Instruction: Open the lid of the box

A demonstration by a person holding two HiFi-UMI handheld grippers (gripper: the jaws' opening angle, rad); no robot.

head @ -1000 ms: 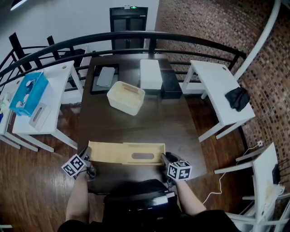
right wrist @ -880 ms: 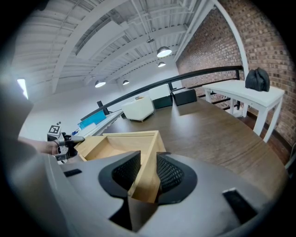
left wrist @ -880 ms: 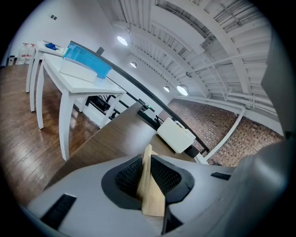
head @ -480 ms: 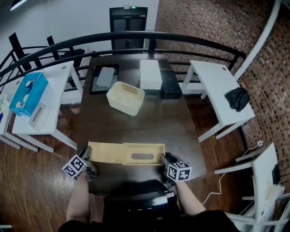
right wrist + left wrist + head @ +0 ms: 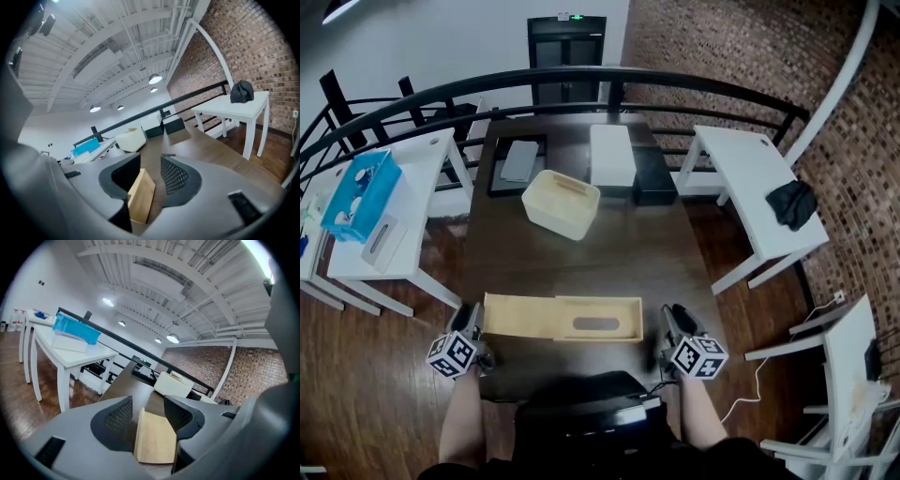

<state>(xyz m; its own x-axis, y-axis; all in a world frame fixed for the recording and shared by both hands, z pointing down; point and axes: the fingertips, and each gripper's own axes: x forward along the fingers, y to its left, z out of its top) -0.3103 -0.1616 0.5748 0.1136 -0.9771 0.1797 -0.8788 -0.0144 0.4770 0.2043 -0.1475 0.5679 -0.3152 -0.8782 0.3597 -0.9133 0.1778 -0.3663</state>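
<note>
Wooden lid (image 5: 558, 317) on bench (image 5: 581, 267): likely light, stiff, smooth; take by short ends. Opening left claw (image 5: 473, 323) and right claw (image 5: 669, 323), both released, lid ends between jaws, untouched.

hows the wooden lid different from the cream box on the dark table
The lid is a flat, tan wooden panel with an oval slot; the box is paler cream, deep-walled and open on top. The lid lies along the near edge of the table, square to it; the box sits farther back, turned at an angle. Both rest on the same table, well apart from each other.
</note>
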